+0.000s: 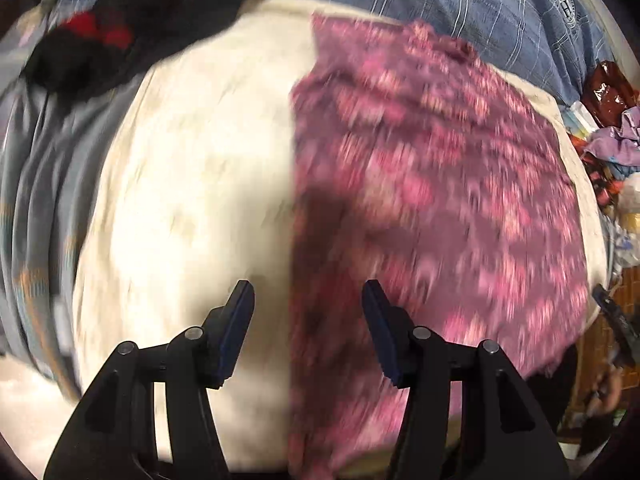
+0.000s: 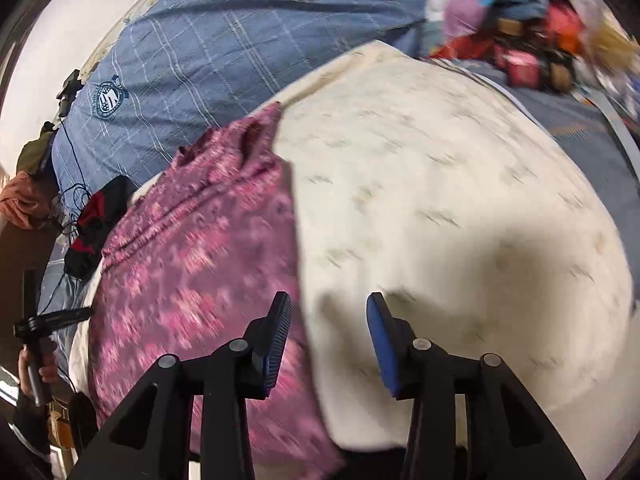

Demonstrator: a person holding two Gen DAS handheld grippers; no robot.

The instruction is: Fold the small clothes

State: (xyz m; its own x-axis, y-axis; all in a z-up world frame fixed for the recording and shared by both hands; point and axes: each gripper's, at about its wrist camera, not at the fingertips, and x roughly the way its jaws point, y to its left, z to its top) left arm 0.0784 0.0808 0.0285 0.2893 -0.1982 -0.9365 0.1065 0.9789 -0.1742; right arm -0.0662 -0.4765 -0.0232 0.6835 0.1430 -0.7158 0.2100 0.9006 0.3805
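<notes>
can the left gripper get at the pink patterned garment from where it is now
Probably yes. The left gripper hangs open right over the pink patterned garment's straight edge on the cream cloth, with nothing between its fingers or in the way.

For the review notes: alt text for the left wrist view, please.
The open left gripper hovers empty over a pink patterned garment lying on a cream cloth, with a blue checked sheet behind; the frame is motion-blurred.

My pads (image 1: 236,332) blue; garment (image 1: 432,200) purple with pink motifs; cloth (image 1: 192,184) cream, faint grey flecks; bedcover (image 2: 208,52) blue, pale checks.
</notes>
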